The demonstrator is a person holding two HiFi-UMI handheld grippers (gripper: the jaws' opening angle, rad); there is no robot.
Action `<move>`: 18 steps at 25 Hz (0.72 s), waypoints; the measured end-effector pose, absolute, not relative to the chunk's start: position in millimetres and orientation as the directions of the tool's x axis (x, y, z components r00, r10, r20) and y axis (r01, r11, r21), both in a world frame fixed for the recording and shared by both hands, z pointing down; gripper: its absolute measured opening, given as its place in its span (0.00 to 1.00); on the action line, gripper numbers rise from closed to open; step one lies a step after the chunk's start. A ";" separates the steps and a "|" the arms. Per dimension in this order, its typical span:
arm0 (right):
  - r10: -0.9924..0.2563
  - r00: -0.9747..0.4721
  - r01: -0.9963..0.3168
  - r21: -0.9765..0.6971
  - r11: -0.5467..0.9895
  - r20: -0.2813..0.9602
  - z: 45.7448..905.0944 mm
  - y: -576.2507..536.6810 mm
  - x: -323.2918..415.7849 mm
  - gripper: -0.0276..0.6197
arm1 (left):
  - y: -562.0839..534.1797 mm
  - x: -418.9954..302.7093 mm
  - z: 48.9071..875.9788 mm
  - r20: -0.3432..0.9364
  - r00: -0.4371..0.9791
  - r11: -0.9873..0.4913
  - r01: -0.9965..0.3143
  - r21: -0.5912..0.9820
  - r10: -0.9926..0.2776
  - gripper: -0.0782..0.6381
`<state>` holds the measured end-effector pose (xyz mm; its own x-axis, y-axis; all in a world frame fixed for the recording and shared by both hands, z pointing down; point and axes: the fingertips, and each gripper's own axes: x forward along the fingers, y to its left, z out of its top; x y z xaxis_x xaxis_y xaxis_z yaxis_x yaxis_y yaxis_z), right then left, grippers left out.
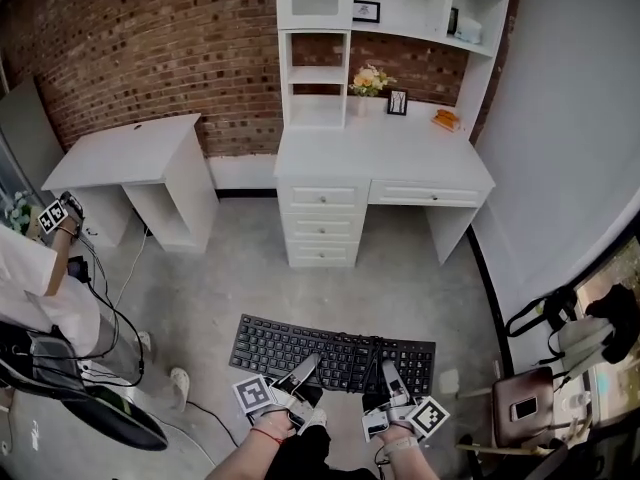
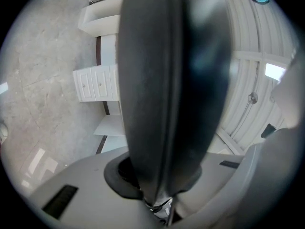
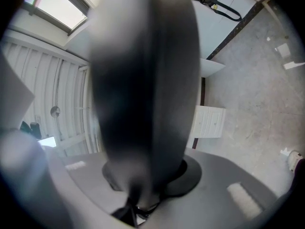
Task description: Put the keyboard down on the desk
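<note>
The keyboard (image 1: 335, 353) is black and hangs in the air over the grey floor (image 1: 230, 278), near the bottom of the head view. It is well apart from the tabletop (image 1: 400, 158) of the white desk ahead. Both claws carry it by its near long edge.

The left claw (image 1: 303, 370) pinches that edge a little left of the middle. Its jaws are partly closed, pressing on the top and underside of the board. The right claw (image 1: 388, 373) pinches the same edge further right, with its jaws likewise clamped on the thin body. In each gripper view the keyboard appears edge-on as a dark slab that fills the gap between the jaws and runs away from the camera.

The keyboard lies roughly flat with its keys facing up. Its long axis runs left to right across the head view, with the left end slightly farther from the person than the right. The far long edge points towards the desk's drawers (image 1: 322, 223). A coiled dark cable sits on the keys between the two claws.
</note>
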<state>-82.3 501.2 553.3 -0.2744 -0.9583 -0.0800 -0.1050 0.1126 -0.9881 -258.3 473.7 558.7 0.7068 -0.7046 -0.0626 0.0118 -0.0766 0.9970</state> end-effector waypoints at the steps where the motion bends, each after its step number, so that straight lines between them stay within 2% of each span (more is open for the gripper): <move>1: -0.959 -0.271 -0.102 -0.989 0.110 -0.079 552.9 491.2 -83.8 0.15 | 463.1 -259.8 559.2 -0.060 0.710 -0.078 0.007 0.997 -0.702 0.18; 18: -0.966 -0.238 -0.121 -0.984 0.128 -0.097 546.6 364.4 -79.8 0.15 | 330.2 -253.1 552.8 -0.093 0.735 -0.101 0.033 0.994 -0.672 0.18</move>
